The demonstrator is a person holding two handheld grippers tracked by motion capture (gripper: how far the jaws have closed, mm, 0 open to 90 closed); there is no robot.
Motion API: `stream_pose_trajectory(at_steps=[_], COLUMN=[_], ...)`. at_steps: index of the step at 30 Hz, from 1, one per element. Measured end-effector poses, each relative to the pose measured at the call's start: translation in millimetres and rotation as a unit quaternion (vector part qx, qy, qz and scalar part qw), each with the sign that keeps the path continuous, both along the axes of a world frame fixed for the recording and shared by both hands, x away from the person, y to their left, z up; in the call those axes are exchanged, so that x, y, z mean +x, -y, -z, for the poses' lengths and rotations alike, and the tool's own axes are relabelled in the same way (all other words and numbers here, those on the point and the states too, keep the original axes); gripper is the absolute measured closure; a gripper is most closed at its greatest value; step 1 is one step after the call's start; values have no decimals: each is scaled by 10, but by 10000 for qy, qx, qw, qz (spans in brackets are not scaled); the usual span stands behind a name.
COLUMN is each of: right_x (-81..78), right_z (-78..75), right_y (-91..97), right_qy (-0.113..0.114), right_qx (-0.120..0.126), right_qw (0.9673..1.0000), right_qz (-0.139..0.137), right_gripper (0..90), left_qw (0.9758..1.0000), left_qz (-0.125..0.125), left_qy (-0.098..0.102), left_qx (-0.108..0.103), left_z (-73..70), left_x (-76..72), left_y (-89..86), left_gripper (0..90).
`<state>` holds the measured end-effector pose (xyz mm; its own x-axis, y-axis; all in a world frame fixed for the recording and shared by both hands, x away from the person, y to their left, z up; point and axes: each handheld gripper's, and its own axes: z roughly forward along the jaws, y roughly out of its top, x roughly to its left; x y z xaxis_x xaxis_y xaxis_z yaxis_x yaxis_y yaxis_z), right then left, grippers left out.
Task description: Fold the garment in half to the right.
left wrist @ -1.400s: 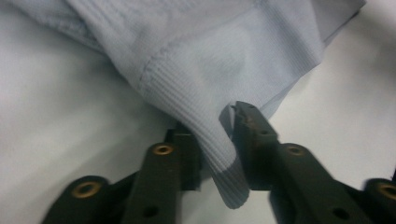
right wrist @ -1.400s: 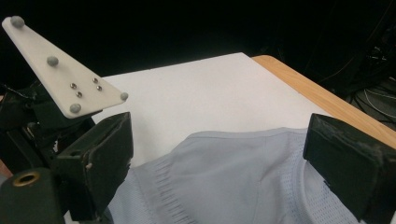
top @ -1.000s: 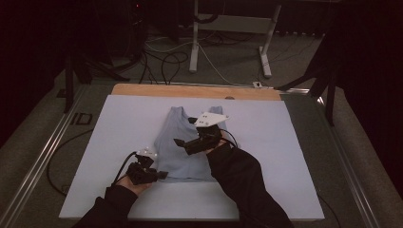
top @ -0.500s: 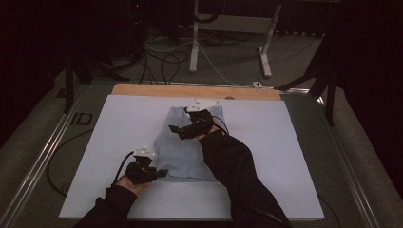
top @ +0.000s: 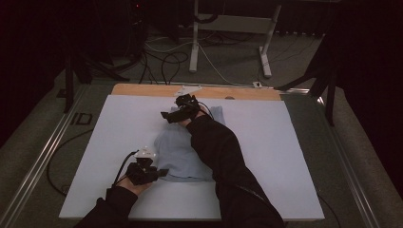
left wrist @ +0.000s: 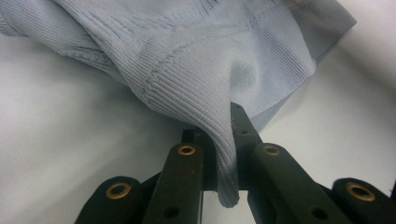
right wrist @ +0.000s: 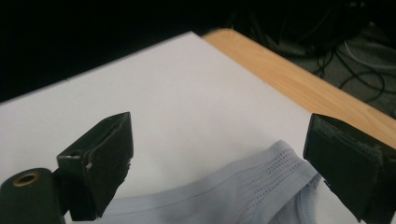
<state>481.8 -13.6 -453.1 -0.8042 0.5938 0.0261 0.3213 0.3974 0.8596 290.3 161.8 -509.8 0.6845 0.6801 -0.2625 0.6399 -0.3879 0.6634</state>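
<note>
I had my left gripper pinched tight on a fold of the near hem of the pale blue garment, which lay on the white sheet with its long axis running away from me toward the wooden edge. My right gripper hung over the far end with its jaws spread wide and nothing between them. The ribbed band lay just below and between those jaws, so that hand was the nearer one to take it.
</note>
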Motion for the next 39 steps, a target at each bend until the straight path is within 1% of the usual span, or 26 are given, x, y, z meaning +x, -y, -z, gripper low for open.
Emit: stream_pose_trajectory(at_steps=[1, 3, 4, 5, 6, 7, 8, 9, 11, 14, 16, 18, 20, 23, 24, 26, 27, 29, 30, 33, 34, 35, 36, 37, 38, 39], right_x=[0, 74, 74, 191, 220, 220, 243, 302, 359, 457, 504, 546, 579, 629, 638, 648, 658, 665, 672, 682, 684, 687, 688, 684, 684, 679], right_z=[0, 32, 32, 99, 117, 117, 131, 161, 196, 259, 302, 347, 394, 461, 484, 531, 553, 583, 594, 608, 617, 631, 646, 646, 646, 643], right_y=[0, -30, -30, -91, -111, -111, -126, -168, -197, -244, -286, -325, -365, -391, -397, -408, -407, -413, -412, -423, -434, -444, -452, -465, -465, -479], right_qy=[0, -164, -164, -166, -150, -150, -95, -121, -166, -255, -323, -412, -432, -601, -634, -690, -731, -764, -811, -818, -840, -854, -792, -751, -751, -748], right_qx=[0, 49, 49, -157, -250, -250, -350, -484, -519, -649, -764, -875, -1096, -1220, -1226, -1325, -1333, -1430, -1416, -1518, -1574, -1673, -1784, -1842, -1842, -1892], right_qw=[10000, 9998, 9998, 9995, 9992, 9992, 9989, 9981, 9976, 9958, 9939, 9923, 9894, 9860, 9860, 9843, 9844, 9830, 9828, 9812, 9802, 9783, 9772, 9766, 9766, 9755], right_qz=[0, 92, 92, 229, 260, 260, 288, 371, 427, 594, 725, 776, 851, 966, 935, 943, 891, 863, 867, 870, 863, 874, 833, 821, 821, 834], right_gripper=[128, 155, 155, 222, 256, 256, 278, 317, 342, 368, 388, 407, 431, 452, 464, 469, 469, 474, 477, 501, 509, 513, 513, 520, 520, 526], left_qw=[10000, 10000, 10000, 10000, 10000, 10000, 10000, 10000, 9999, 9999, 9998, 9998, 9998, 9998, 9998, 9998, 9998, 9998, 9998, 9998, 9998, 9998, 9998, 9998, 9998, 9998], left_qz=[-1, 15, 15, 3, -10, -10, 10, 12, 7, 0, -17, -12, 11, 11, 10, 5, 8, 14, 11, 9, 18, 21, 19, 18, 18, 8], left_qy=[-11, -28, -28, -22, -28, -28, -18, -16, -50, -31, -31, -12, 4, -12, -16, -17, -20, -21, -19, -18, -17, -16, -17, -17, -17, -23], left_qx=[-11, -37, -37, -56, -83, -83, -89, -86, -120, -162, -194, -182, -179, -180, -189, -209, -214, -198, -197, -199, -192, -191, -191, -189, -189, -210], left_z=[1, 0, 0, 0, 3, 3, 8, 9, 8, -7, -12, -18, -19, -12, -11, -13, -12, -9, -8, -4, -2, 0, 1, 1, 1, 0], left_x=[-1, -1, -1, 0, 0, 0, 1, 2, 7, 7, 7, 4, -1, -6, -6, -4, -3, -3, -4, -3, -2, 0, 1, 2, 2, 3], left_y=[0, -3, -3, -6, -8, -8, -7, -8, -17, -19, -15, -1, 6, 5, 1, -9, -12, -8, -6, -1, -2, -4, -4, -4, -4, -4], left_gripper=[862, 863, 862, 862, 862, 862, 862, 862, 862, 862, 862, 862, 862, 863, 863, 862, 863, 863, 862, 863, 863, 862, 863, 862, 863, 863])
